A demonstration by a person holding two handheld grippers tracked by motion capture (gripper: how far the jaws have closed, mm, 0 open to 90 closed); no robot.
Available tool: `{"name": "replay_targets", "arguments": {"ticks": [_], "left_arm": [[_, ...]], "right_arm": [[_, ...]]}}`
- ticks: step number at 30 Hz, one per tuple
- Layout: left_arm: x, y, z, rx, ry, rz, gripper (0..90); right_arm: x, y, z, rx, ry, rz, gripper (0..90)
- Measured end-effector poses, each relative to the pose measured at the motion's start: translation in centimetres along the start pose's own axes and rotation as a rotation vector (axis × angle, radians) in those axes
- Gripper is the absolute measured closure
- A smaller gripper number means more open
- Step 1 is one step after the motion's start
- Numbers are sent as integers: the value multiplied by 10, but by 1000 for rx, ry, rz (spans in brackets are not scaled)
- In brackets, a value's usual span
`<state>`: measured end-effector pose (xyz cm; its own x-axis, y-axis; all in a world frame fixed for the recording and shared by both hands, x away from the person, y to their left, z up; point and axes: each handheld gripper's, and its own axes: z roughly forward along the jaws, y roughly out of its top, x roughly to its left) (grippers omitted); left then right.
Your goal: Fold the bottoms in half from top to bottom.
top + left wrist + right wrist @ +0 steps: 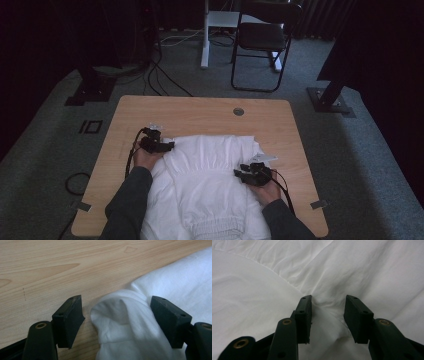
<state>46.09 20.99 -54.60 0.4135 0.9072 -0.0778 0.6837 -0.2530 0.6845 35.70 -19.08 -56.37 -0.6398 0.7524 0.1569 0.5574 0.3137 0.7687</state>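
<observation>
My left gripper (170, 146) lies low near the worktop's (200, 107) left edge, fingers (68, 320) spread wide around a fold of the white garment (210, 185), one not yet touching. My right gripper (239, 172) pinches a ridge of cloth near the right edge. Grey carpet (350, 150) and a chair (262, 40) lie beyond.

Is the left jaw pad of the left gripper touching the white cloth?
Apart. In the left gripper view, bare wood shows between the left pad and the fold of the white cloth. The left gripper stands open around that fold.
</observation>
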Motion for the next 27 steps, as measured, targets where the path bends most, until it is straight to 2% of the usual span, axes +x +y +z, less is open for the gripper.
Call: {"name": "replay_targets", "arguments": {"ticks": [2,4,5,7,9,13,16,18,20,21,23,25,27], "left_arm": [[0,0,0,1,-3,1,285],[0,0,-1,4,-25,9,292],[0,0,-2,6,-29,14,339],[-1,0,-2,8,-30,16,345],[-1,0,-2,10,-30,18,349],[-1,0,-2,12,-29,20,351],[-1,0,-2,11,-33,20,351],[-1,0,-2,10,-34,19,351],[-1,0,-2,7,-35,16,352],[-1,0,-2,7,-35,16,352],[-1,0,-2,9,-35,15,353],[-1,0,-2,10,-35,14,355],[-1,0,-3,13,-41,10,374]], "right_arm": [[-1,0,0,2,10,15,554],[-4,4,-2,21,49,34,499],[-6,9,-7,13,37,22,490],[-11,18,-18,-33,-6,17,467],[-23,31,-29,-83,-51,45,431],[-56,57,-36,-107,-162,107,378],[-83,68,-28,-108,-177,196,348],[-96,71,-18,-95,-177,241,339],[-104,73,-6,-82,-150,271,322],[-106,74,0,-71,-139,280,316],[-108,77,12,-46,-123,265,292],[-109,81,22,-18,-127,234,287],[-111,82,31,18,-137,238,287]]}}
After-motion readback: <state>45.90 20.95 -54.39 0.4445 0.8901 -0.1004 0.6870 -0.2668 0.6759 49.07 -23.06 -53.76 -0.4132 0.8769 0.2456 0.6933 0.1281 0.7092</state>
